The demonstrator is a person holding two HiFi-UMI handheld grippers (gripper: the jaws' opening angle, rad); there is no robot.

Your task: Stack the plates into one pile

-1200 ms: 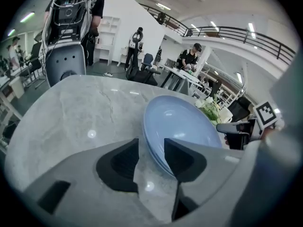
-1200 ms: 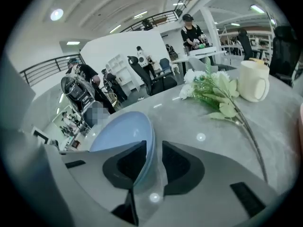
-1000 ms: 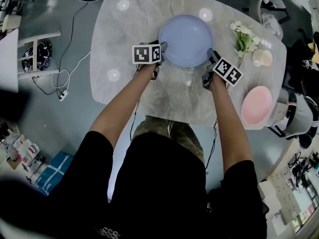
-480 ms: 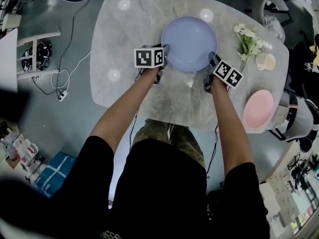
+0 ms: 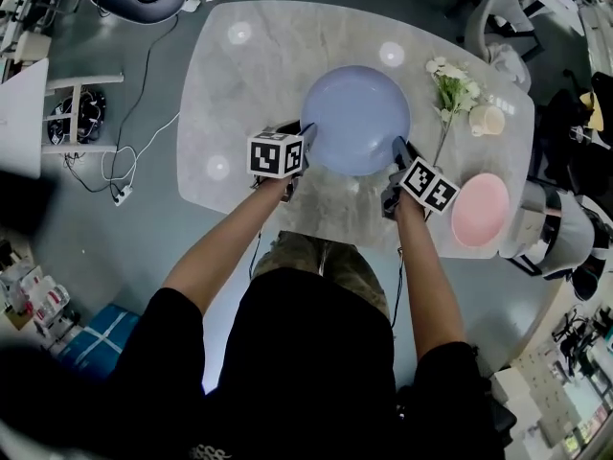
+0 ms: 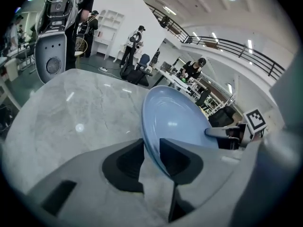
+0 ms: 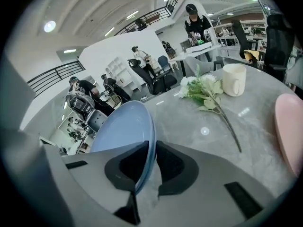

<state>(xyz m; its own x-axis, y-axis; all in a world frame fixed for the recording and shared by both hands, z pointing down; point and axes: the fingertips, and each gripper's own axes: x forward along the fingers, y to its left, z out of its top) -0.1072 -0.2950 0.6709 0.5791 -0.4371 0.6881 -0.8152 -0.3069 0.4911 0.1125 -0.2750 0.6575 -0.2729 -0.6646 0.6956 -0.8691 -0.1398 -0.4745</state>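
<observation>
As jaws finish closing, left gripper and right gripper clamp the blue plate — opposite rims.

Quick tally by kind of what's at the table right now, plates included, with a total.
Plates: 2 (blue plate, pink plate)
Cups: 1 (cup)
Flowers: 1 (flower sprig)
Total: 4

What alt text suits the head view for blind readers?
A person, seen from above, holds a blue plate over a marble table, the left claw and right claw having just closed on its opposite edges. A pink plate, a cup and flowers lie at the right.
</observation>
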